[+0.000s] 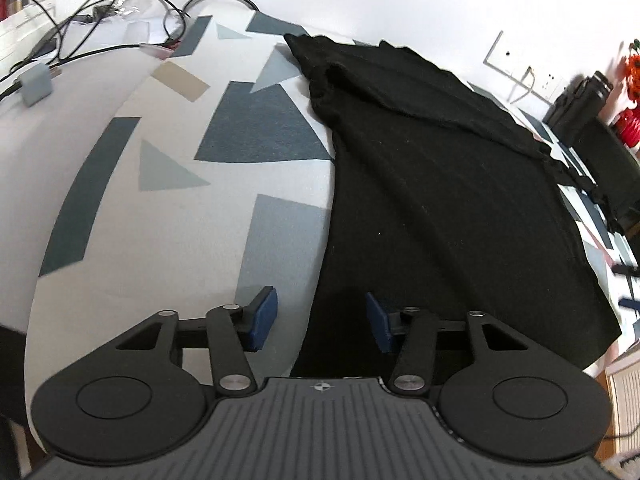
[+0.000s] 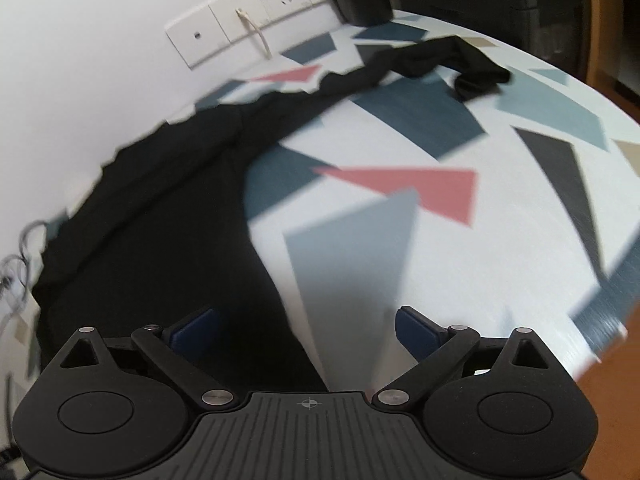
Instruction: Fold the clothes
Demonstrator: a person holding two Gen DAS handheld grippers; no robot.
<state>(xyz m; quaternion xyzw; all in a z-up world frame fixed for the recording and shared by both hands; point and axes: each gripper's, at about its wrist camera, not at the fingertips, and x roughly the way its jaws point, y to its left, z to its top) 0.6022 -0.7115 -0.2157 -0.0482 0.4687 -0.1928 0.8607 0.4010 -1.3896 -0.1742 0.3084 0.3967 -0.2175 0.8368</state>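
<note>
A black long-sleeved garment [image 1: 440, 184] lies spread flat on a table covered with a white cloth with blue, grey and pink shapes [image 1: 224, 168]. My left gripper [image 1: 320, 320] is open and empty, low over the garment's near left edge. In the right wrist view the garment [image 2: 160, 220] fills the left side, with one sleeve [image 2: 440, 60] stretched toward the far right. My right gripper [image 2: 306, 332] is open and empty, straddling the garment's right edge near the hem.
Black cables [image 1: 100, 8] and a small grey box [image 1: 38, 84] lie at the far left. A wall with sockets [image 2: 248, 12] runs behind the table. Dark boxes [image 1: 580, 104] stand at the far right. The table's right edge [image 2: 600, 340] drops to a wooden floor.
</note>
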